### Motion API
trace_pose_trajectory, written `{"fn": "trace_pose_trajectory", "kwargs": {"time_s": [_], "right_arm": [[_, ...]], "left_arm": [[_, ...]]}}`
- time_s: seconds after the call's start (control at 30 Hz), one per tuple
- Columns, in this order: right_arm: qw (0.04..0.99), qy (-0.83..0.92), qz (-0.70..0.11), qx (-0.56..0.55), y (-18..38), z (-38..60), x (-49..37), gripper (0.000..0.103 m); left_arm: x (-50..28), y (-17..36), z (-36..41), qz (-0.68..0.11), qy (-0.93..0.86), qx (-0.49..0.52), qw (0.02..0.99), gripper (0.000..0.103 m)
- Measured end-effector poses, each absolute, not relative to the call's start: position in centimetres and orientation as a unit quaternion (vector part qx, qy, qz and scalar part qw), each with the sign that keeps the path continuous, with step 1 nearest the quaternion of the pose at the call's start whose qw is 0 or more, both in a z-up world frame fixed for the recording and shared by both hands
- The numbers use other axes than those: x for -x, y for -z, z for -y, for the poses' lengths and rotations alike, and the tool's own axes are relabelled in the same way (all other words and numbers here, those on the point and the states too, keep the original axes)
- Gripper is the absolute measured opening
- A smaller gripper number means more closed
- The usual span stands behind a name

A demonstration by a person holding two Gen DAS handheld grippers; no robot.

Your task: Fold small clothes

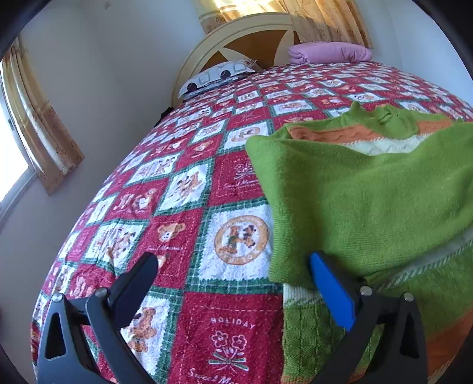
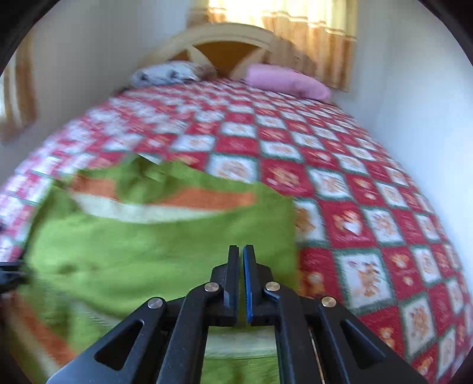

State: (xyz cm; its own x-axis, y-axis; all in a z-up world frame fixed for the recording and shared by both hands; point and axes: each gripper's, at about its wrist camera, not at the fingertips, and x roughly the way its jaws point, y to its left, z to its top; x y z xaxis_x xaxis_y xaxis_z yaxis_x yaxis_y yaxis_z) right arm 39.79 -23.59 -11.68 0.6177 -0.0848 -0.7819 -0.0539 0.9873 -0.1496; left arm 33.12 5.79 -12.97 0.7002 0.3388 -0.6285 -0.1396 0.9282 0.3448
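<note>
We see the green sweater [image 1: 363,192] lying part-folded on the near right of the bed [image 1: 183,183], our left gripper [image 1: 236,265] with jaws wide, right gripper [image 2: 241,260] pinched together empty, so the loose flap may slide back

We count one green knit sweater [image 1: 363,189] on one patchwork bedspread [image 1: 189,189]. By the one headboard [image 1: 254,38] lie two pillows: one patterned pillow [image 1: 215,75], one pink pillow [image 1: 331,52]. We see two curtains [image 1: 325,20].
</note>
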Motion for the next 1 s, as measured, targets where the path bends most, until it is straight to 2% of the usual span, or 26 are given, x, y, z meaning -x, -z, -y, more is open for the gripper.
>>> {"fn": "trace_pose_trajectory", "kwargs": {"time_s": [0.03, 0.07, 0.13, 0.27, 0.4, 0.43, 0.5, 0.6, 0.83, 1.0], "right_arm": [[0.889, 0.03, -0.446, 0.096, 12.5, 23.9, -40.0, 0.007], [0.883, 0.036, -0.457, 0.101, 13.0, 24.2, -40.0, 0.024], [0.89, 0.011, -0.449, 0.073, 12.5, 24.7, -38.8, 0.042], [0.909, -0.085, -0.408, 0.025, 10.2, 23.4, -35.6, 0.042], [0.887, -0.139, -0.439, 0.034, 11.3, 21.0, -35.6, 0.041], [0.882, -0.139, -0.448, 0.042, 12.0, 20.8, -35.7, 0.036], [0.856, -0.132, -0.496, 0.061, 14.9, 20.4, -35.9, 0.036], [0.868, -0.132, -0.474, 0.065, 15.2, 20.5, -35.0, 0.036], [0.861, -0.115, -0.49, 0.067, 14.9, 20.4, -35.4, 0.038], [0.878, -0.102, -0.465, 0.038, 13.3, 21.3, -33.9, 0.039]], "left_arm": [[-33.1, 13.0, -5.6, -0.362, -0.134, -0.141, 0.912, 0.103], [-33.0, 13.0, -5.6, -0.361, -0.135, -0.143, 0.912, 0.103], [-33.0, 13.0, -5.7, -0.36, -0.135, -0.143, 0.912, 0.103], [-32.4, 12.2, -6.4, -0.344, -0.131, -0.117, 0.923, 0.103], [-31.7, 10.2, -8.0, -0.307, -0.134, -0.056, 0.941, 0.103], [-32.2, 10.1, -7.9, -0.311, -0.131, -0.058, 0.939, 0.103], [-33.2, 10.9, -7.3, -0.335, -0.132, -0.075, 0.93, 0.103], [-34.8, 13.0, -7.0, -0.39, -0.125, -0.09, 0.908, 0.103], [-34.7, 13.1, -8.4, -0.399, -0.107, -0.048, 0.91, 0.103], [-32.9, 12.0, -8.4, -0.377, -0.118, -0.031, 0.918, 0.103]]}}
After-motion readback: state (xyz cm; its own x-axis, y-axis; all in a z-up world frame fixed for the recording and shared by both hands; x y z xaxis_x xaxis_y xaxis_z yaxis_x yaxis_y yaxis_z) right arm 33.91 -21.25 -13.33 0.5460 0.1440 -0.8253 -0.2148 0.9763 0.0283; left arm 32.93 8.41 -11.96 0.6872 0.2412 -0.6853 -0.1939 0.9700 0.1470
